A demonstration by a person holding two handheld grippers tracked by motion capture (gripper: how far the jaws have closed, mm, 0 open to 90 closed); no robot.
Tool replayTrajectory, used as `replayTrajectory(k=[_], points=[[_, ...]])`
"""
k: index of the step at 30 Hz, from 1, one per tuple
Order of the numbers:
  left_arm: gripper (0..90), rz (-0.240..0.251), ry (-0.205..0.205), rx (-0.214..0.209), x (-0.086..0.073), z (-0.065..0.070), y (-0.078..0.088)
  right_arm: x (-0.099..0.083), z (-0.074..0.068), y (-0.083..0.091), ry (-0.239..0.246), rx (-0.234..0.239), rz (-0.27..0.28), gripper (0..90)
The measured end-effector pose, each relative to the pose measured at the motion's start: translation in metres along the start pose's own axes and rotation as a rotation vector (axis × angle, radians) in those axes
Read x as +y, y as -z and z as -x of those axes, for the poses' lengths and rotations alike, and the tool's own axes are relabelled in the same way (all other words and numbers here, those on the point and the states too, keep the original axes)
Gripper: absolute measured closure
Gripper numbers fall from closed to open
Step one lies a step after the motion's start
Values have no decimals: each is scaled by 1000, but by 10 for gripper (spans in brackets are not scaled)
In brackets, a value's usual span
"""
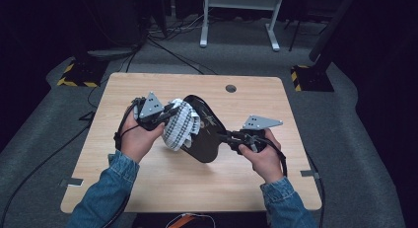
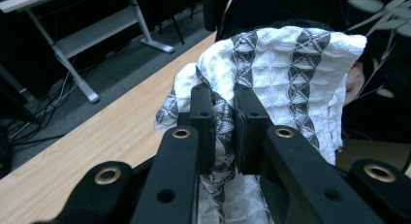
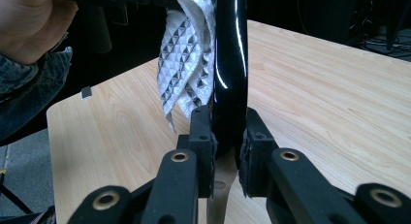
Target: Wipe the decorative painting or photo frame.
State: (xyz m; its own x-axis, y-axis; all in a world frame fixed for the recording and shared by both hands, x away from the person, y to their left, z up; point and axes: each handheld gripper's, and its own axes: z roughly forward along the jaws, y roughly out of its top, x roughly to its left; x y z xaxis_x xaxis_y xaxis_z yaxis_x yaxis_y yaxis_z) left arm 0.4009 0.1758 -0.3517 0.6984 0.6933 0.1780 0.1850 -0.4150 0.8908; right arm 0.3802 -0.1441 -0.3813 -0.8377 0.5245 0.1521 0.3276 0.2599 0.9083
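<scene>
Above the bench (image 1: 148, 178), the left tool (image 1: 170, 112) rubs a cloth (image 1: 181, 124) on a black plate (image 1: 204, 134). Up close, it pinches the cloth (image 2: 291, 59) tight. The right tool (image 3: 228, 151) grips the plate's edge (image 3: 230, 64); keep it steady, rub gently.

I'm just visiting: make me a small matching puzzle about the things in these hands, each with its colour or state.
Things:
1. cloth
2. tray
3. table
4. person's sleeves

Descriptions:
A. pale wood
B. glossy black, clamped at its edge by the right gripper
C. blue denim
D. white with grey pattern, pinched by the left gripper

Pairs: 1-D, 2-B, 3-A, 4-C
</scene>
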Motion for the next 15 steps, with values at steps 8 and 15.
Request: replayTrajectory(k=[8,15], points=[[809,25,-28,-8,12,10,1,0,0,0,-4,-2,-3,790],[809,57,-59,-30,23,24,-1,1,-1,0,-4,-7,-4,790]])
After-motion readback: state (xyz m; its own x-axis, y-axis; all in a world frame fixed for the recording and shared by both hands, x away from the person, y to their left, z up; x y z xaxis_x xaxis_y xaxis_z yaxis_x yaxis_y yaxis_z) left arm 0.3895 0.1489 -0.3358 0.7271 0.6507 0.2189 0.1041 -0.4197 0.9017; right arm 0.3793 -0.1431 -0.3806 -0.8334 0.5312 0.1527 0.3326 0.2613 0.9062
